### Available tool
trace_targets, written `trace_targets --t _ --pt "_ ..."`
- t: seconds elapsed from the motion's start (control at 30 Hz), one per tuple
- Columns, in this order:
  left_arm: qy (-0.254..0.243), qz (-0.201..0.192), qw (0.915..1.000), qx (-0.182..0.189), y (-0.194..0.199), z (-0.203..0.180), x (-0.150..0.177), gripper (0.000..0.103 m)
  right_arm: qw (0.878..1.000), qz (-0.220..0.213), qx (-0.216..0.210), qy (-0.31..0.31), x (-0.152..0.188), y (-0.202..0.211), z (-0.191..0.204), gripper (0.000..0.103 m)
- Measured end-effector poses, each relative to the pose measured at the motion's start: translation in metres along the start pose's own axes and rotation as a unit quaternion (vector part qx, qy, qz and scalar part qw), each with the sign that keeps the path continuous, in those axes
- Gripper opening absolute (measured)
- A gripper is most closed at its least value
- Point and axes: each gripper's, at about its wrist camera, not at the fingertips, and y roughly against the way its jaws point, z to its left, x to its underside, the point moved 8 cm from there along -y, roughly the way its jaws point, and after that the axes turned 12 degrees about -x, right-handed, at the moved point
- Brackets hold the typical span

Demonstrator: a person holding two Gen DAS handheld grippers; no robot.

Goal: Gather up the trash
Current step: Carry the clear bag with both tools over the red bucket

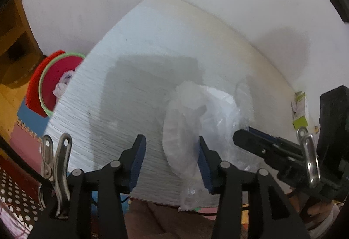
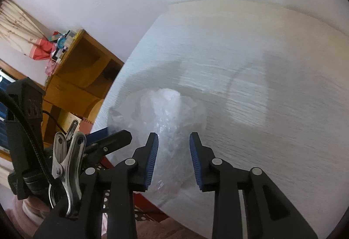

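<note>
Home rm: wooden shelf [image 2: 80,64], foam mat [image 1: 24,129]

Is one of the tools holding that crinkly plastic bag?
No. Both the left tool and right tool are open around the plastic bag, not gripping it.

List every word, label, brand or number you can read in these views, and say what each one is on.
No text can be read in either view.
Green and white carton at the table's far right edge: any print is too small and blurred.
Colourful items on the wooden shelf: patterns only, nothing legible.
Crumpled wrapper in the red bin: dark marks, unreadable.
Clear plastic bag: no print visible.
</note>
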Motion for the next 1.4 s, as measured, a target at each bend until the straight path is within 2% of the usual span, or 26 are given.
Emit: trace_targets --t 0.2,0.3,0.43,0.57,0.8,1.0,1.4 --pt "-0.014 0.000 0.9999 0.009 -0.007 -0.017 0.000 0.048 1.000 0.014 -0.012 -0.005 0.000 -0.006 -0.011 0.031" --pt "-0.016 -0.006 0.9999 -0.001 -0.009 -0.025 -0.002 0.053 0.999 0.029 -0.025 -0.014 0.003 -0.010 -0.016 0.031" --pt "0.007 0.002 1.0000 0.004 -0.012 -0.027 -0.006 0.054 0.996 0.041 -0.067 -0.050 0.004 -0.012 -0.025 0.031" --pt "0.016 -0.003 0.9999 0.001 -0.013 -0.026 -0.008 0.054 0.994 0.054 -0.085 -0.031 0.004 -0.015 -0.024 0.031" --pt "0.032 0.002 0.9993 0.017 -0.015 -0.018 -0.007 0.047 0.994 0.057 -0.088 -0.014 -0.003 -0.027 -0.008 0.027" --pt "0.033 0.008 0.9993 0.017 -0.009 0.002 -0.008 0.043 0.994 0.057 -0.087 -0.013 -0.010 -0.035 0.006 0.024" --pt "0.057 -0.038 0.9976 0.006 0.028 0.075 -0.036 0.042 0.993 0.055 -0.101 0.023 -0.046 -0.065 0.077 0.023"
